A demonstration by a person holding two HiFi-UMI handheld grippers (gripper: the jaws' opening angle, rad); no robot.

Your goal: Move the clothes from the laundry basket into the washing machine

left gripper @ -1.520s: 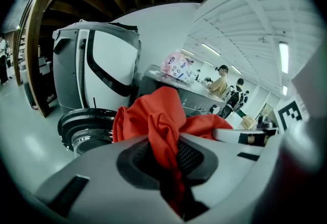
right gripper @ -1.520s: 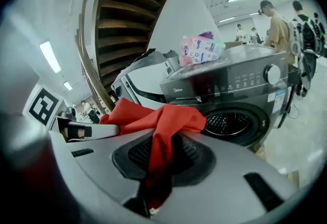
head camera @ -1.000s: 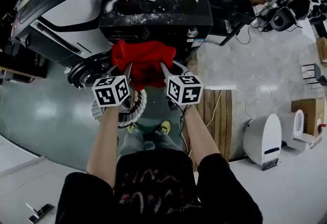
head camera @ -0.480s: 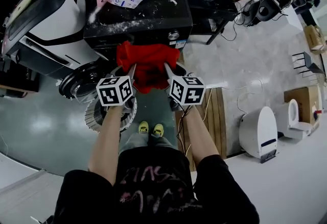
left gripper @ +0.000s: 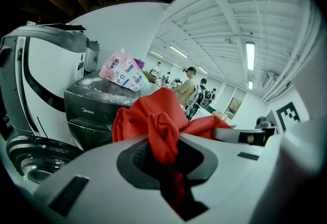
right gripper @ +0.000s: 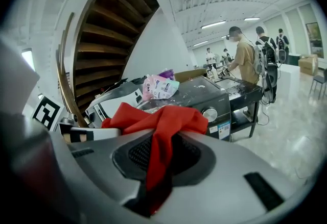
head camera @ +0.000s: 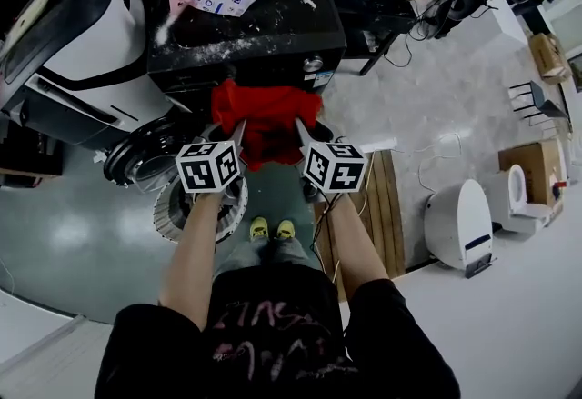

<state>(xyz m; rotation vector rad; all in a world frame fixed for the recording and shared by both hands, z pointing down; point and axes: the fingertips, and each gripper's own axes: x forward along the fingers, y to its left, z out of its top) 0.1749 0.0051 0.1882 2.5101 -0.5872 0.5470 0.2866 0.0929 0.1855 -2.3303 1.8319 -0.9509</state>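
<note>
Here the left gripper (head camera: 236,128) and right gripper (head camera: 299,126) clamp their fingers on the red garment (head camera: 265,114) at the washing machine's (head camera: 273,20) front edge, with open floor (head camera: 400,115) at the right.

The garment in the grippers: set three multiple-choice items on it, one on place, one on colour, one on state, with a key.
1. The garment hangs: A in front of the dark washing machine; B on the floor; C in a basket.
2. Its colour: A blue; B red; C white.
3. The left gripper is: A open, empty; B shut on the garment; C shut on a pouch.
Key: 1 A, held up before the machine; 2 B, red in every view; 3 B, cloth pinched between its fingers.
</note>
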